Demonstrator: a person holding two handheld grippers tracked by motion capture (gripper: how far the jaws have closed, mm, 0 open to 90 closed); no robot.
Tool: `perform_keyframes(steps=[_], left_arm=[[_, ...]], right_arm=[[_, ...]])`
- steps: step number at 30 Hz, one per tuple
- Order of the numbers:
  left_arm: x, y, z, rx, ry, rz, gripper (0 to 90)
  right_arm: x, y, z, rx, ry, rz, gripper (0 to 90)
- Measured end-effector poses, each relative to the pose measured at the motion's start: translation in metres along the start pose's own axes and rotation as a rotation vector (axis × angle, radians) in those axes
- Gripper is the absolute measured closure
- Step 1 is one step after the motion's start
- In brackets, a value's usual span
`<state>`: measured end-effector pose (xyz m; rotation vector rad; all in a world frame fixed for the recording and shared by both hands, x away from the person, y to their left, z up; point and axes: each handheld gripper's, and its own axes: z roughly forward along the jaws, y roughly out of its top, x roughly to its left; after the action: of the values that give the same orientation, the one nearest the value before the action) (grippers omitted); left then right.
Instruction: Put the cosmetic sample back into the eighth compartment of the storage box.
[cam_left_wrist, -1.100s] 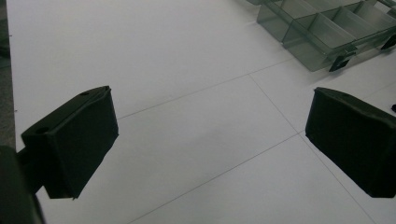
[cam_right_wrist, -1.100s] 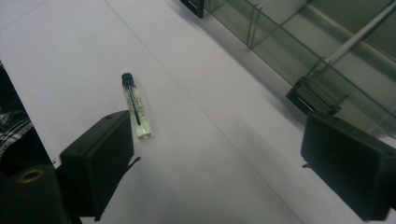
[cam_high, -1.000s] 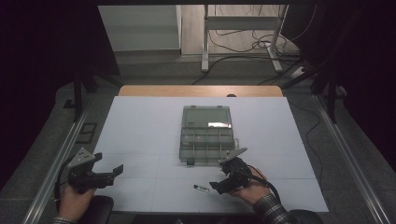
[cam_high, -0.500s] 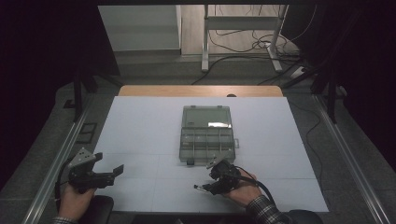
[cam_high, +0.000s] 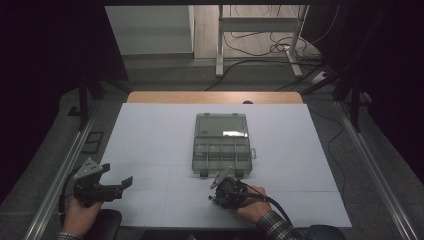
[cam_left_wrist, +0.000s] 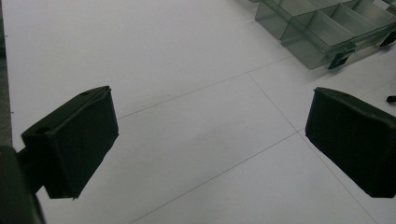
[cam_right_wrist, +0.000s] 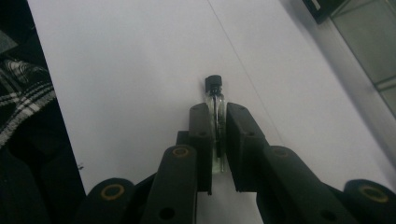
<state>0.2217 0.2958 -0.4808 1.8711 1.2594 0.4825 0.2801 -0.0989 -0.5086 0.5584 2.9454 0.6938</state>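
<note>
At the lower centre of the high view, your right gripper (cam_high: 216, 194) lies low over the counter (cam_high: 150, 135), clamped on a small black-capped vial (cam_right_wrist: 215, 109). Lower left, your left gripper (cam_high: 112, 182) hangs wide open. Beyond sits the clear compartment box (cam_high: 221, 145).

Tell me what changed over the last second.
The right gripper came down and leftward along the near edge of the table, onto the small glass vial that lay there; its jaws are now closed on the vial, black cap sticking out past them. The left gripper stayed put with jaws open, and the clear compartment box did not move.
</note>
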Motion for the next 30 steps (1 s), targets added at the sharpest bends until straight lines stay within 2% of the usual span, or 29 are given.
perform_keyframes(steps=[4,12,21,30], left_arm=[[0.0,0.0,0.0,0.001,0.0,0.002,3.1],[-0.002,0.001,0.001,0.01,0.007,0.015,3.3],[-0.002,0.001,0.002,0.012,0.005,0.017,3.4],[-0.002,0.001,0.002,0.012,0.003,0.016,3.4]], right_arm=[[-0.002,-0.001,-0.001,-0.002,0.019,0.017,80.8],[-0.006,-0.001,-0.009,-0.041,0.018,0.033,80.8],[-0.015,-0.004,-0.023,-0.097,0.005,0.061,80.8],[-0.021,-0.006,-0.03,-0.117,-0.014,0.084,80.8]])
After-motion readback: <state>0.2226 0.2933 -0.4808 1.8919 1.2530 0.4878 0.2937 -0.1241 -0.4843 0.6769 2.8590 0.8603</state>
